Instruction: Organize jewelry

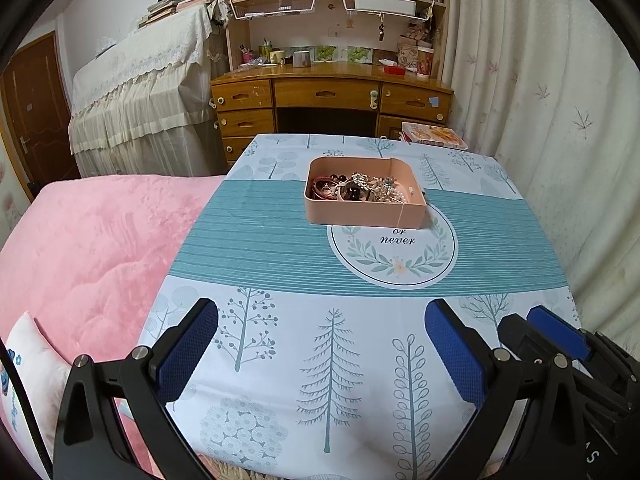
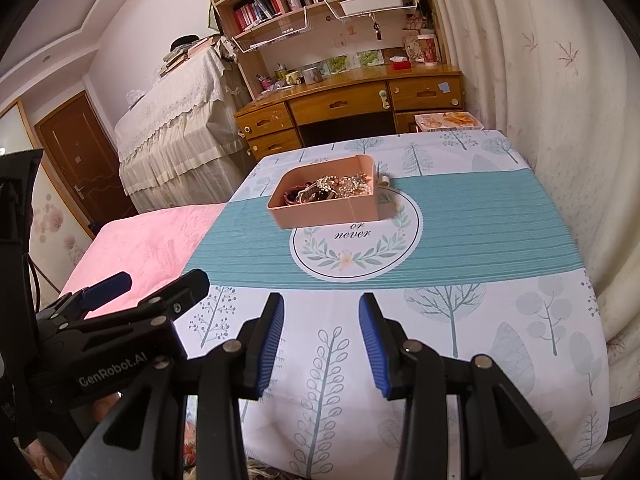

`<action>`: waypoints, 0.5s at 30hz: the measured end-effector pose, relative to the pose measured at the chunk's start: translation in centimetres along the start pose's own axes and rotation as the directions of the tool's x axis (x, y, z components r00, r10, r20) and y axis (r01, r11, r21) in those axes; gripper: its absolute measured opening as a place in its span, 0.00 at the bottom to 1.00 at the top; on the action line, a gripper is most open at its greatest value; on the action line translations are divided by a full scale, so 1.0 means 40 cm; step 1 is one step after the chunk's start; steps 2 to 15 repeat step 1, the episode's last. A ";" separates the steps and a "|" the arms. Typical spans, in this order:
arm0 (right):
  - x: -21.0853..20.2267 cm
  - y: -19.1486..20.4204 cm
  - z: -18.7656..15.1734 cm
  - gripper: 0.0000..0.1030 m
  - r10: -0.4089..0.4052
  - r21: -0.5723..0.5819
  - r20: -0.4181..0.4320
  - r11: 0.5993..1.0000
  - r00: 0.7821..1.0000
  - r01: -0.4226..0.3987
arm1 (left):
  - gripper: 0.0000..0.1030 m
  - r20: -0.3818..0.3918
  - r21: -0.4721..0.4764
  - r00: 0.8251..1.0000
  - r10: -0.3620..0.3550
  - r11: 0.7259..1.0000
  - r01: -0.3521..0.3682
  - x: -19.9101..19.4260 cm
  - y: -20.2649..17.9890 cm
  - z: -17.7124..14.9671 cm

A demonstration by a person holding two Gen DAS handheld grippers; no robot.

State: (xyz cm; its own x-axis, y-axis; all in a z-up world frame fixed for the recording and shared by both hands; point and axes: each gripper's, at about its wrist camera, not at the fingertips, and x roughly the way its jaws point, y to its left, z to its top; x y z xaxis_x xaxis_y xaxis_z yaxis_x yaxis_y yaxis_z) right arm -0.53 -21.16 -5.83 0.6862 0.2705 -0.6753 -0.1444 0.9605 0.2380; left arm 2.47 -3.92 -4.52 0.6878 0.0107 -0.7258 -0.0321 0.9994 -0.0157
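One pink box (image 1: 365,200) full of tangled jewelry (image 1: 360,188) sat in the middle of the table (image 1: 280,248), partly on a round leaf picture. Two grippers hung near the front edge, well apart from the box: the left gripper (image 1: 320,344) wide open and empty, the right gripper (image 2: 322,336) a little open and empty.

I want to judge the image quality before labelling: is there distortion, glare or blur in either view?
Left wrist view: strong fisheye bending, dark corners; the pink tray and jewelry are sharp; soft glare on the desk top. Right wrist view: same curved edges, the curtain bows; tray is clear, the near fingers slightly soft.
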 end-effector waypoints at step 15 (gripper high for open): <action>0.001 0.006 -0.007 0.38 0.001 0.001 -0.004 1.000 1.000 -0.001 | 0.99 -0.003 -0.004 1.000 -0.002 1.000 0.002 0.002 0.001 0.000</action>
